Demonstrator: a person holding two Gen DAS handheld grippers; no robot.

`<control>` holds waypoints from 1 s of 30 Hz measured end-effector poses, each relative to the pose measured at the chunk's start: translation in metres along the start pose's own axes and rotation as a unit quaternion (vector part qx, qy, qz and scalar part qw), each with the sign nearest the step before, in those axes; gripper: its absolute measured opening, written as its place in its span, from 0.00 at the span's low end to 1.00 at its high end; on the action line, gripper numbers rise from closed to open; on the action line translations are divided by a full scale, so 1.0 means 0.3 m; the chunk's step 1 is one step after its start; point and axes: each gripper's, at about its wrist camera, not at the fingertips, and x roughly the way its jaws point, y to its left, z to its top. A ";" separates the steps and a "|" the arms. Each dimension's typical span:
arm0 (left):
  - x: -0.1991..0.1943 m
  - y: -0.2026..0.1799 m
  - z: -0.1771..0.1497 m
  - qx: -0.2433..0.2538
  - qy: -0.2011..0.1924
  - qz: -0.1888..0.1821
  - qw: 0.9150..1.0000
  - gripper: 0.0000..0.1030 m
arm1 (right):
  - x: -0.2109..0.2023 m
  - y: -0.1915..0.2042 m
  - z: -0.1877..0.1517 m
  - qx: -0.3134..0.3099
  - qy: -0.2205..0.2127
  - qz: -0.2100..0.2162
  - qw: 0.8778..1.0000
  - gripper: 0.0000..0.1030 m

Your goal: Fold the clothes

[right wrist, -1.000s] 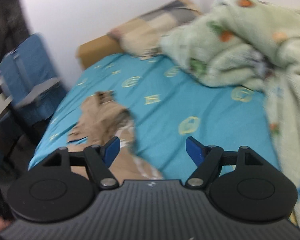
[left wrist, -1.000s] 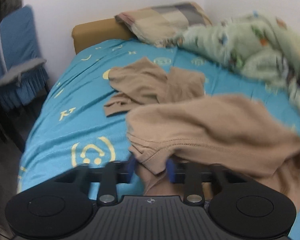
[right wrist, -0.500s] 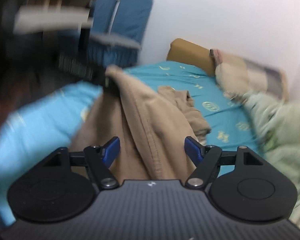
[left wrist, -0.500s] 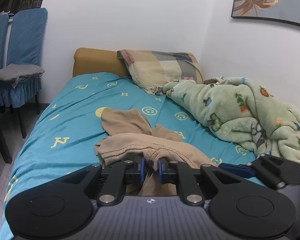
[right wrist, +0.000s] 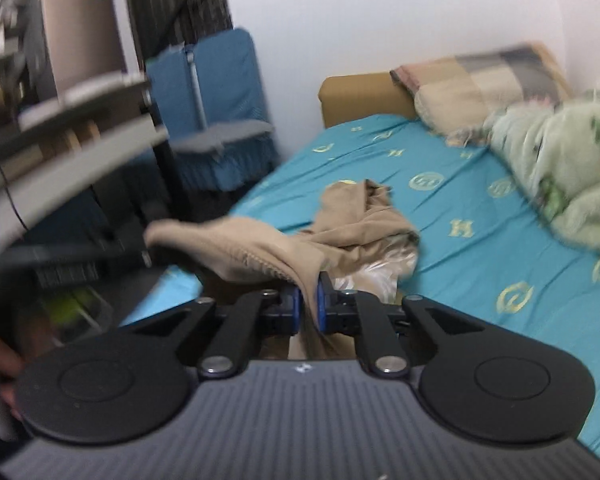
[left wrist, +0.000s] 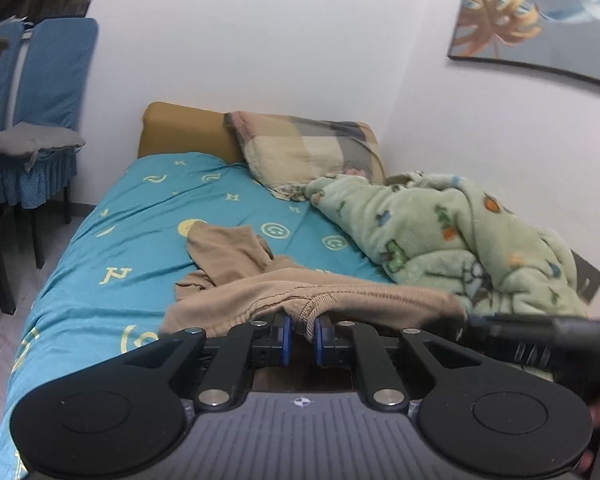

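Clamping the tan garment [left wrist: 300,292] along its hem, left claw [left wrist: 300,338] and right claw [right wrist: 308,308] are stretching it above the bed [left wrist: 148,208]; spreading it flat looks next.

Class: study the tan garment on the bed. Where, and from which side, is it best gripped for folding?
Grip the tan garment along its stitched hem, coming from the bed's foot: that edge lies nearest, thick and straight. The left gripper and right gripper already pinch it there.
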 end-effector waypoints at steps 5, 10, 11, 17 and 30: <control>0.058 -0.006 -0.028 0.016 0.021 0.017 1.000 0.16 | 0.053 -0.106 0.004 0.102 0.044 0.036 0.993 0.11; 0.164 0.035 -0.046 0.019 0.033 0.046 0.998 0.17 | 0.198 -0.199 -0.064 0.198 0.123 0.036 0.972 0.13; 0.187 0.045 -0.043 0.021 0.030 0.052 0.998 0.17 | 0.224 -0.213 -0.073 0.208 0.134 0.028 0.969 0.13; 0.275 0.081 -0.027 0.028 0.020 0.062 0.997 0.18 | 0.260 -0.215 -0.062 0.189 0.126 -0.027 0.973 0.77; 0.307 0.086 -0.045 0.054 0.018 0.027 0.998 0.06 | 0.142 -0.131 -0.025 0.074 0.034 -0.058 0.995 0.79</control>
